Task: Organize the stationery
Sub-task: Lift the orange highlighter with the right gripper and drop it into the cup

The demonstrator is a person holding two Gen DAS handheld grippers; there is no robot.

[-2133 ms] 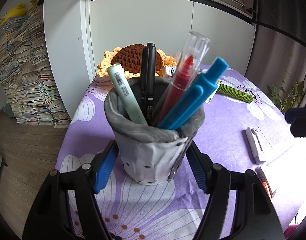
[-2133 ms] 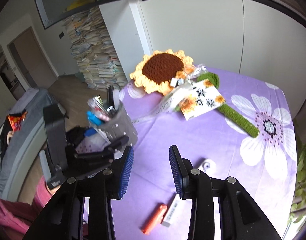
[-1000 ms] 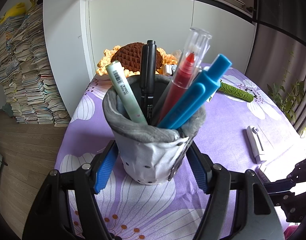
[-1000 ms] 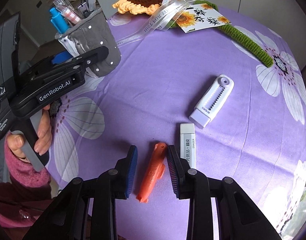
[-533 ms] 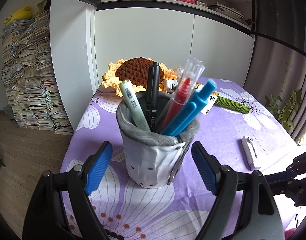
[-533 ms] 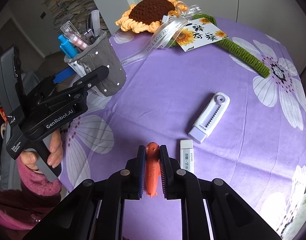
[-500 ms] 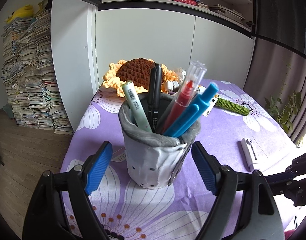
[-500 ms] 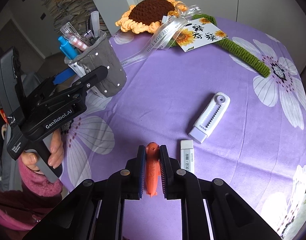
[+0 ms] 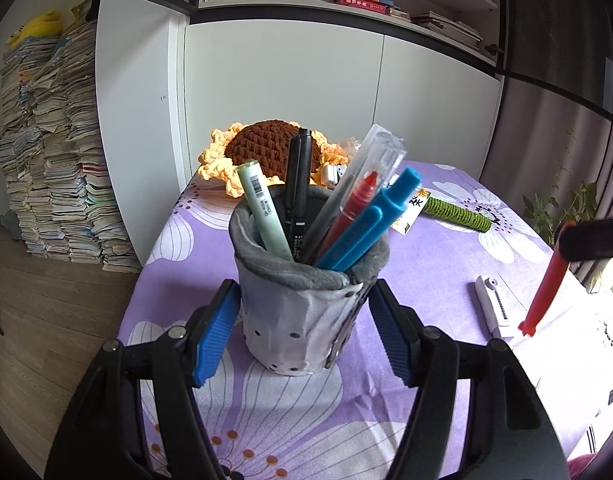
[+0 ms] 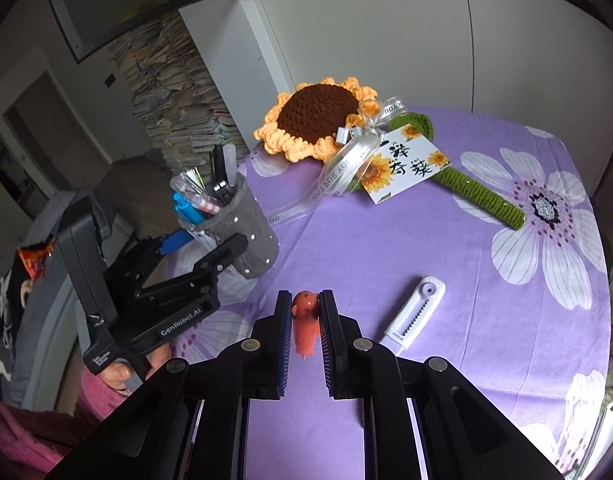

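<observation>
Right wrist view shows the right hand-held gripper closed on an orange pen, lifted above the purple flowered surface, with a white correction tape lying just beside it. Left wrist view alone shows the pen's full length hanging tilted. Its own left hand-held gripper stands spread wide, blue pads flanking the grey pen holder without clearly touching it.
</observation>
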